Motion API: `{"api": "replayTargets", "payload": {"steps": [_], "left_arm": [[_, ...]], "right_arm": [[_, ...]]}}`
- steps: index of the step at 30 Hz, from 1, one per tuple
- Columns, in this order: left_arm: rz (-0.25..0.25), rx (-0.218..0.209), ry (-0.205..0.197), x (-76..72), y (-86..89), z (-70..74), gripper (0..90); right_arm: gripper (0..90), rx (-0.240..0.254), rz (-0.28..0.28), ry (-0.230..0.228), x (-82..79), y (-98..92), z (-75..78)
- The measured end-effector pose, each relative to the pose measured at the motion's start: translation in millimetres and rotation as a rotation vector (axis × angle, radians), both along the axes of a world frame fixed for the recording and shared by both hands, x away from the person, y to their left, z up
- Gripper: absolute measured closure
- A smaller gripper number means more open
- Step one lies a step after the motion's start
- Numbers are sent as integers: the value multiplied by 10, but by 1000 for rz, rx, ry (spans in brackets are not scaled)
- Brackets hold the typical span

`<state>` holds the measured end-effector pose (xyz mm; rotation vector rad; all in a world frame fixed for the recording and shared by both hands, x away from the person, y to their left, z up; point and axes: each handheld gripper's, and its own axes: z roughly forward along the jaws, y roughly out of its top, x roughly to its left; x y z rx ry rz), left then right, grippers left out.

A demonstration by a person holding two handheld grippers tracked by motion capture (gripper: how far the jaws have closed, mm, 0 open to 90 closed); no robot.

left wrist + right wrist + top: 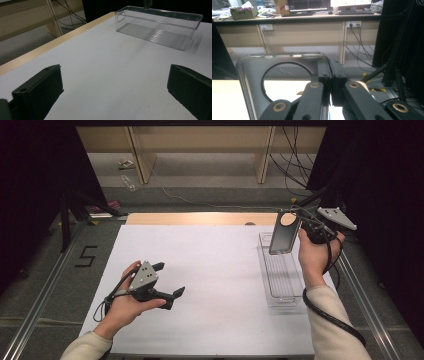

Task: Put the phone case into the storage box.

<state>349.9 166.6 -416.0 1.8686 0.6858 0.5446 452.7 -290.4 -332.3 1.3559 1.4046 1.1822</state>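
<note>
Right gripper (304, 231) clamped on the edge of a clear lid (284, 234), held above the far end of the clear bin (280, 270). Lid stands upright, long axis vertical, round hole (287, 81) at top. Bin lies lengthwise away from the person at desk (210, 270) right, nothing inside. Left gripper (167, 280) wide open over bare desk, holding nothing.
</note>
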Motion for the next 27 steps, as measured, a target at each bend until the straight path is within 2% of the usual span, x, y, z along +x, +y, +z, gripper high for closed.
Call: {"api": "replayTargets", "payload": {"steps": [27], "left_arm": [[1, -2, 0, 1, 5, 0, 0]], "right_arm": [[888, -2, -21, 42, 157, -24, -33]]}}
